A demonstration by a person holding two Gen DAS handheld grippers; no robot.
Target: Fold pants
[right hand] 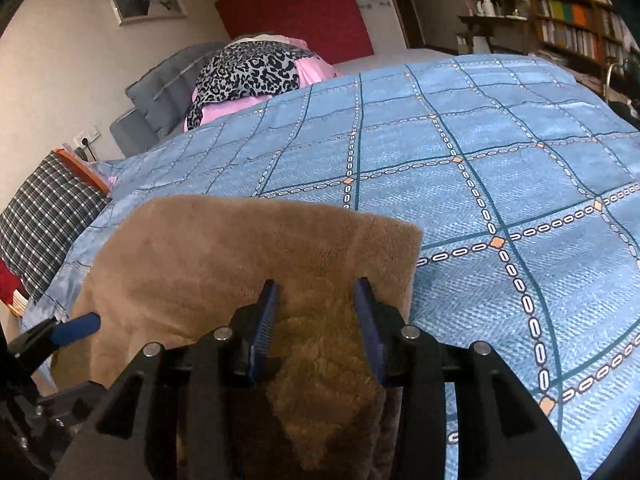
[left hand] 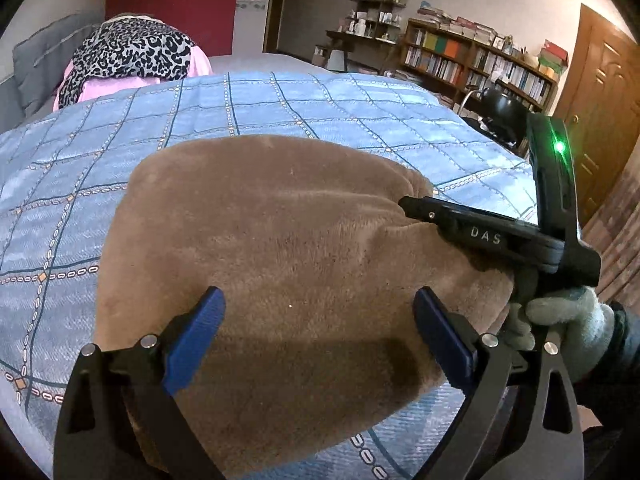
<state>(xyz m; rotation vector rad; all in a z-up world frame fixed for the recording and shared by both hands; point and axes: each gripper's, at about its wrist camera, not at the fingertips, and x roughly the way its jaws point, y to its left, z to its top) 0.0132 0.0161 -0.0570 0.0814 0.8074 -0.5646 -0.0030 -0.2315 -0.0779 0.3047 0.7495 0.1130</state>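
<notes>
Brown fleece pants [left hand: 280,240] lie folded into a thick pad on the blue checked bedspread [left hand: 280,100]. My left gripper [left hand: 318,300] hovers over the near half of the pants, open wide, with nothing pinched between its blue pads. My right gripper [right hand: 316,292] is at the pants' right edge [right hand: 384,248]. Its jaws stand partly apart with a raised ridge of brown fabric [right hand: 320,344] between them, and the pads do not press on it. In the left wrist view a gloved hand [left hand: 568,316] holds the right gripper's black body [left hand: 484,236]. One left fingertip [right hand: 76,326] shows in the right wrist view.
A leopard-print and pink bundle [left hand: 132,60] sits at the far end of the bed, beside a grey cushion [right hand: 168,84]. A plaid pillow [right hand: 44,208] lies off the bed's left side. Bookshelves [left hand: 480,60] and a wooden door [left hand: 600,100] stand to the right.
</notes>
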